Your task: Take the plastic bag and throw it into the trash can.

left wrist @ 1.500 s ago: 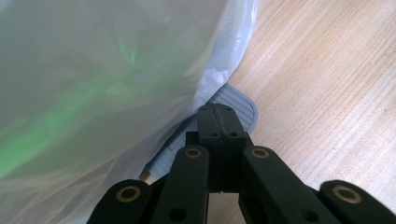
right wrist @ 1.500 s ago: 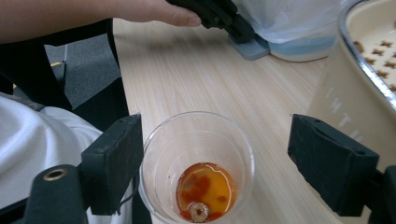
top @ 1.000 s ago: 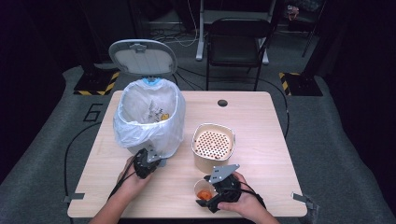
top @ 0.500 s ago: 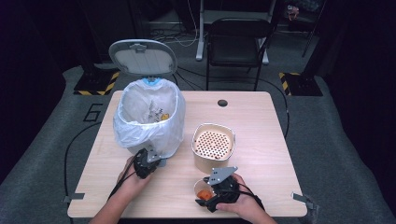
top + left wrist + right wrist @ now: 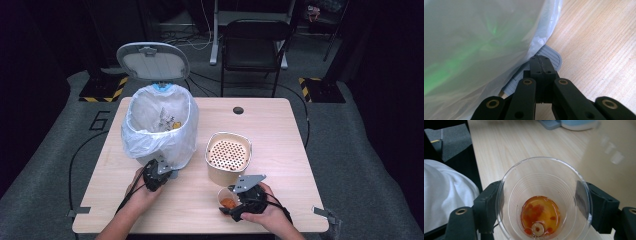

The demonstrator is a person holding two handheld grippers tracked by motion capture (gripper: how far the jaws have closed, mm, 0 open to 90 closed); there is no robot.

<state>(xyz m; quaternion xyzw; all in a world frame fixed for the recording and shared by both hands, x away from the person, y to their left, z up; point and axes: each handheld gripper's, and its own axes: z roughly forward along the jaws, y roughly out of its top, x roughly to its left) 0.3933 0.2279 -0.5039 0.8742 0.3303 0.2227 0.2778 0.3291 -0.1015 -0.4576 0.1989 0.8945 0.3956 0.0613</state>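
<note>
near table's front edge, right gripper (image 5: 541,202) jaws just closed onto clear plastic cup w/ orange dregs (image 5: 541,205), gripping it; ready to lift. left gripper (image 5: 541,65) shut on bin's grey pedal (image 5: 552,56).

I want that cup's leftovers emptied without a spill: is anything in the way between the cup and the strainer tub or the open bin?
Nothing visible blocks it. The clear cup, between the right gripper jaws, sits beside the strainer tub; bare table leads toward the bin, lid up.

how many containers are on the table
3: the bag-lined trash bin at the left, the beige strainer tub in the middle, and the clear plastic cup with orange dregs between the right gripper jaws near the front edge.
</note>
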